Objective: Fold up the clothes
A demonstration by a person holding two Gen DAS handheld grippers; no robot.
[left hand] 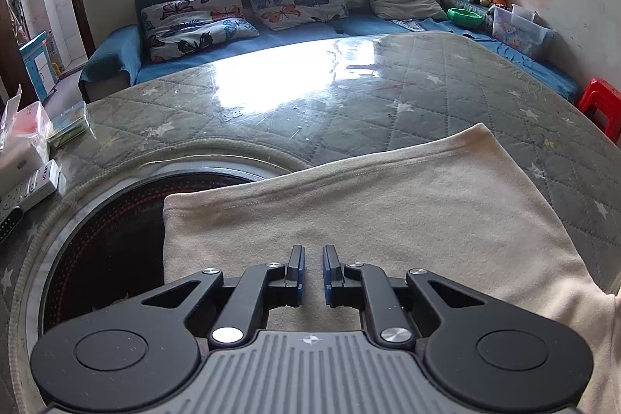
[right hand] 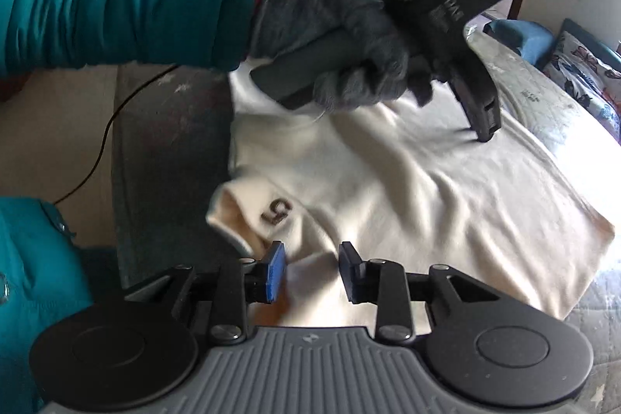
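The cream shirt (right hand: pixel 407 212) lies spread on the quilted table (left hand: pixel 465 96), rumpled near its "5" mark; the right gripper (right hand: pixel 310 270) hovers at the near edge, jaws parted with nothing pinched between them; the left gripper (left hand: pixel 313 270), in a gloved hand (right hand: pixel 349 45), rests farther along the cloth, jaws narrowly apart, empty. The risk, I judge: a shallow pinch may catch one layer only, dragging creases into the fold.
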